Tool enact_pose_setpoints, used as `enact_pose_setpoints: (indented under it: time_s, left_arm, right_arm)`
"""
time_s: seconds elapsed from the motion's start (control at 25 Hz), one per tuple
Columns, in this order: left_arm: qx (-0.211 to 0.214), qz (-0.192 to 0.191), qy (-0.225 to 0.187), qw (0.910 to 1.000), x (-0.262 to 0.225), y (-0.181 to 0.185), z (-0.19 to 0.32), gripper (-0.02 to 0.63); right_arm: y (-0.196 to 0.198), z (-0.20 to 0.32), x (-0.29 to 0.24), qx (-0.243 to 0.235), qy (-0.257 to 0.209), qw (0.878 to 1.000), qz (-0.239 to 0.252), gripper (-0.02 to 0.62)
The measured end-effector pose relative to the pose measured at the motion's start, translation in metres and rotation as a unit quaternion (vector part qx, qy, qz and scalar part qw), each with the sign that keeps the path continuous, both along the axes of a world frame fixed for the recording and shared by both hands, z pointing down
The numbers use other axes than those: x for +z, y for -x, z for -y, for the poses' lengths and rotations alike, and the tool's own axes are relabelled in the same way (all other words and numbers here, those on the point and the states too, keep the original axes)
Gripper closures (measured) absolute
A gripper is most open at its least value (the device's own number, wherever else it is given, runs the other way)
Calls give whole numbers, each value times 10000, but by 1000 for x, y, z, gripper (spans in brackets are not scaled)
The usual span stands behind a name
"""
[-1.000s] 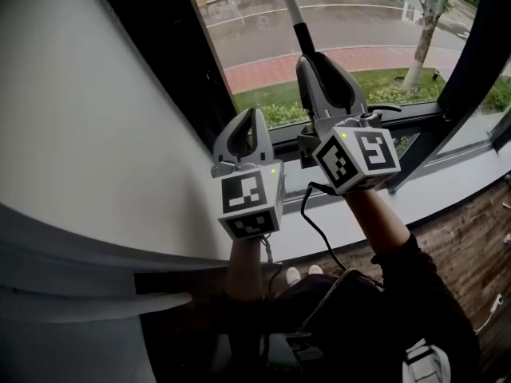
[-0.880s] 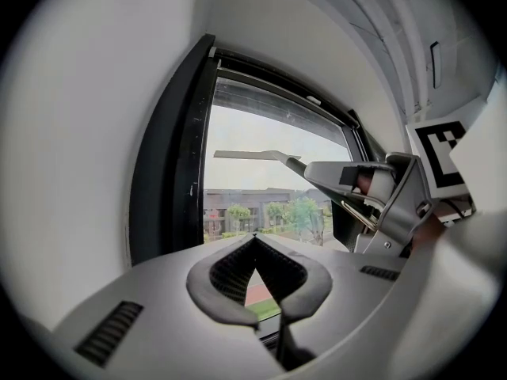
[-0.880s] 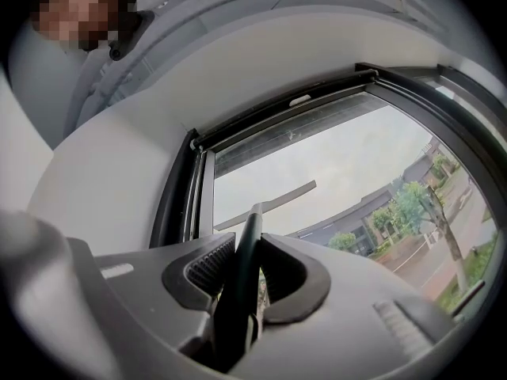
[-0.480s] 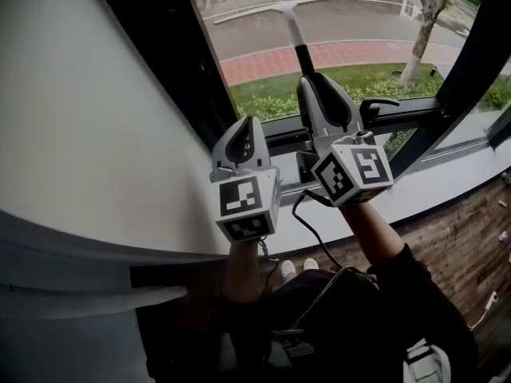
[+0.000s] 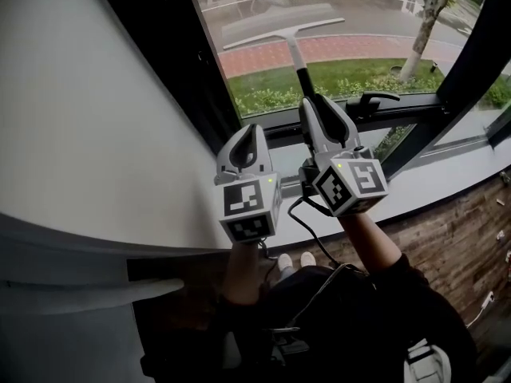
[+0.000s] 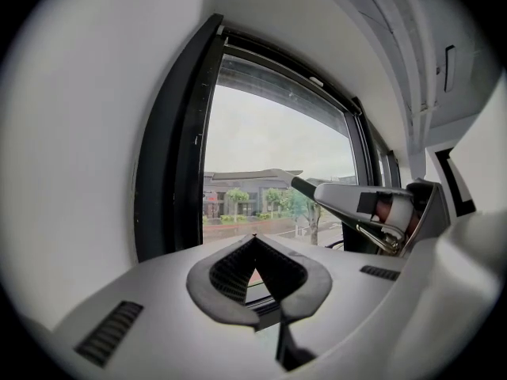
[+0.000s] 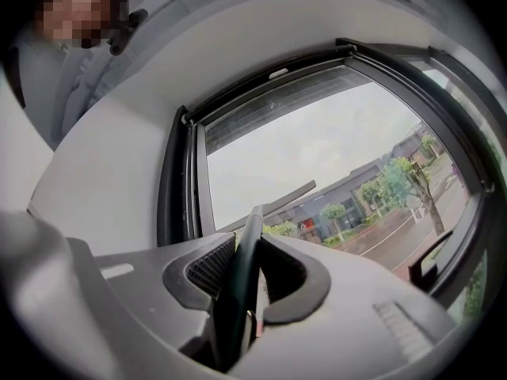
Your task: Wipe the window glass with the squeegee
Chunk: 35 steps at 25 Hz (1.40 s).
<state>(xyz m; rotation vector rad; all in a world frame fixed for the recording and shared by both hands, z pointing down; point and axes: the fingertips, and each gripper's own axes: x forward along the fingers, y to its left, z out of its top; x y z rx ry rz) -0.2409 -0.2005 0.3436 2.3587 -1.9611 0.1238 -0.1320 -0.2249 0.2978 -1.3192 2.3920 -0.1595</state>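
The squeegee (image 5: 279, 33) lies against the window glass (image 5: 367, 22), its pale blade tilted across the upper pane and its dark handle (image 5: 302, 76) running down into my right gripper (image 5: 313, 102). That gripper is shut on the handle (image 7: 240, 283), and the blade (image 7: 279, 199) shows beyond its jaws against the sky. My left gripper (image 5: 251, 132) is held up just left of it, beside the dark window frame (image 5: 164, 62), shut with nothing between its pads (image 6: 238, 271). In the left gripper view the right gripper (image 6: 372, 209) shows at the right.
A white wall (image 5: 88, 134) fills the left side. A black window handle (image 5: 372, 98) sticks out on the lower frame right of my right gripper. The grey sill (image 5: 447, 183) runs below, and a cable (image 5: 307, 223) hangs from the right gripper.
The squeegee blade has come down the glass from the top of the pane toward the lower frame, and my right gripper has dropped with it. The left gripper has hardly moved.
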Motion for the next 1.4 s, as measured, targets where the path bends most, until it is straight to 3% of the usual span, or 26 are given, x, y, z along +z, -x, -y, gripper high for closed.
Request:
enact_pose_setpoints:
  time_s: [0.6, 1.4]
  left_arm:
    - [26, -77, 523, 9986, 49, -3, -8, 604]
    - [-56, -133, 1154, 9932, 103, -1, -19, 604]
  right_arm:
    - [0, -6, 90, -22, 1036, 9946, -74, 499]
    - [2, -8, 190, -75, 2338, 9720, -199, 499]
